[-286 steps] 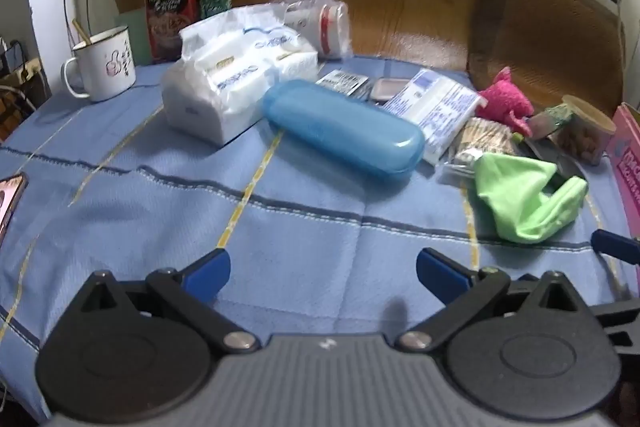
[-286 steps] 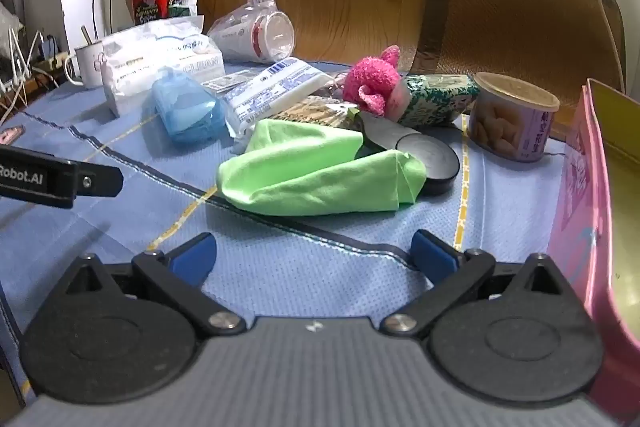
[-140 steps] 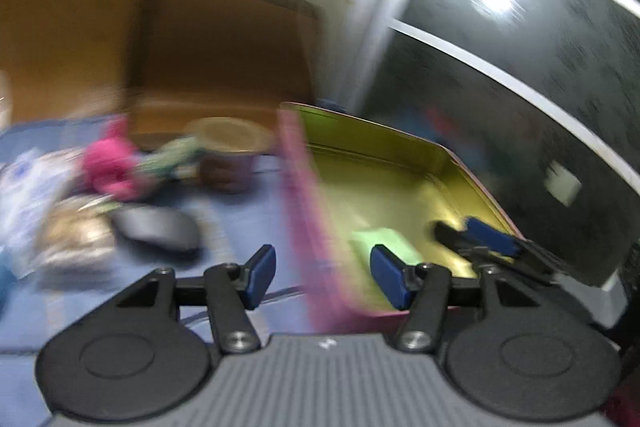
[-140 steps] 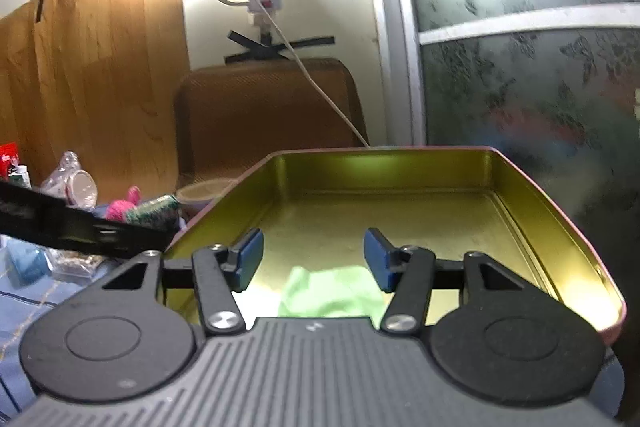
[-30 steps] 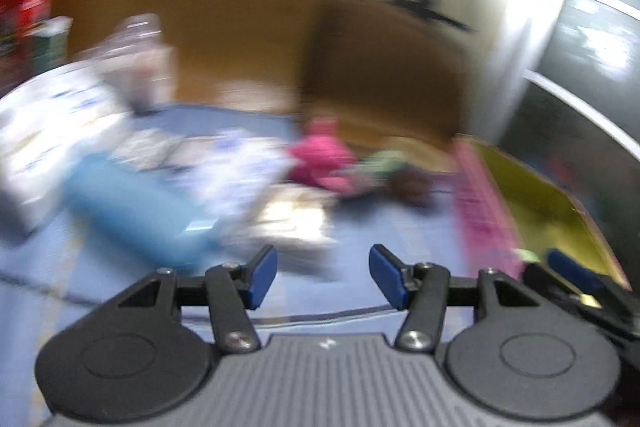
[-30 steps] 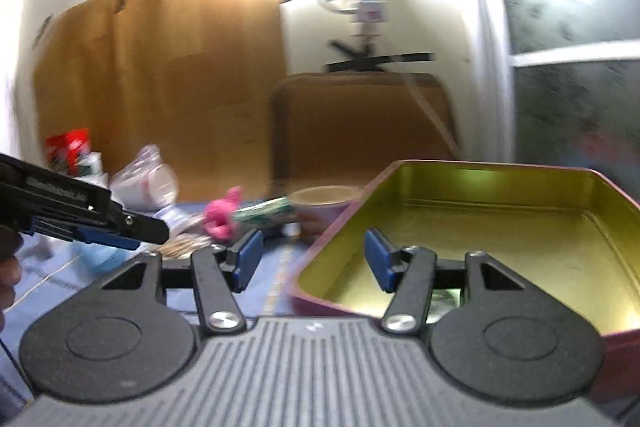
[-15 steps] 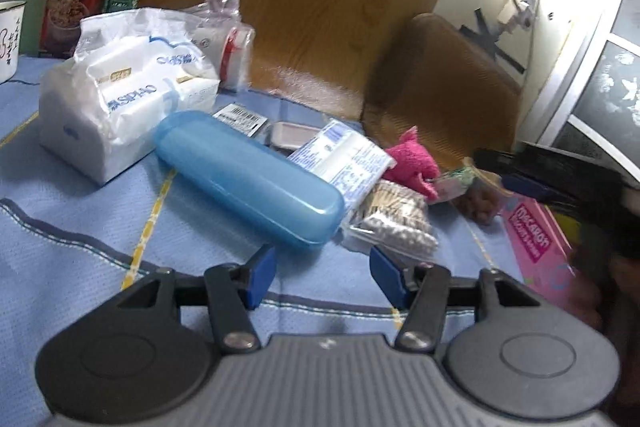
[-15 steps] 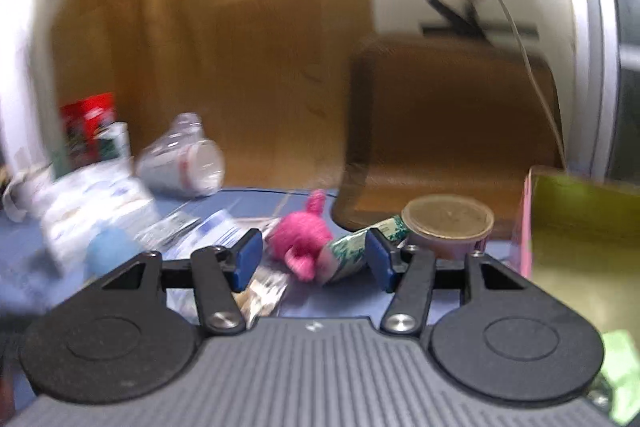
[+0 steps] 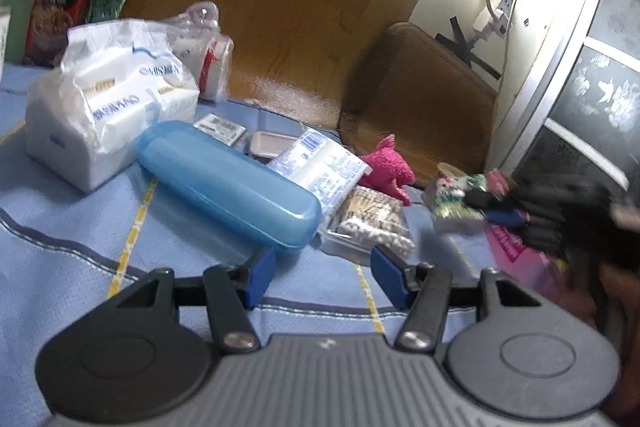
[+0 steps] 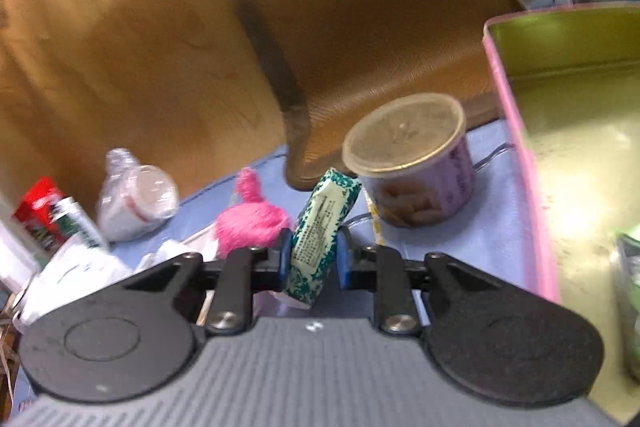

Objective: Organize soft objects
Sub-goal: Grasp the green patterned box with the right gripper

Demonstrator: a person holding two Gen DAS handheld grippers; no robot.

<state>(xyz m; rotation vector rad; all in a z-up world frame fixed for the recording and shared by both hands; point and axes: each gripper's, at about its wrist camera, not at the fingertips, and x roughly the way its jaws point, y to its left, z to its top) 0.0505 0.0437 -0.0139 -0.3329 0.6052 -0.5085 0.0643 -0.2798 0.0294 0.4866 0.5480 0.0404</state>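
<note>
Now | right gripper (image 10: 311,263) closing on green-white packet (image 10: 320,239) | pink plush (image 10: 250,223) beside | lidded cup (image 10: 412,163) behind

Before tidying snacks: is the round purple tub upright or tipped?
Upright. The round purple tub stands on the blue tablecloth, its tan lid on top, facing up.

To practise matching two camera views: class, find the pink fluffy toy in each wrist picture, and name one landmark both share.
Left wrist: pink fluffy toy, right of centre, beside the blue case.
Right wrist, left of centre, behind the right gripper.
Shared landmark: brown chair back.
</note>
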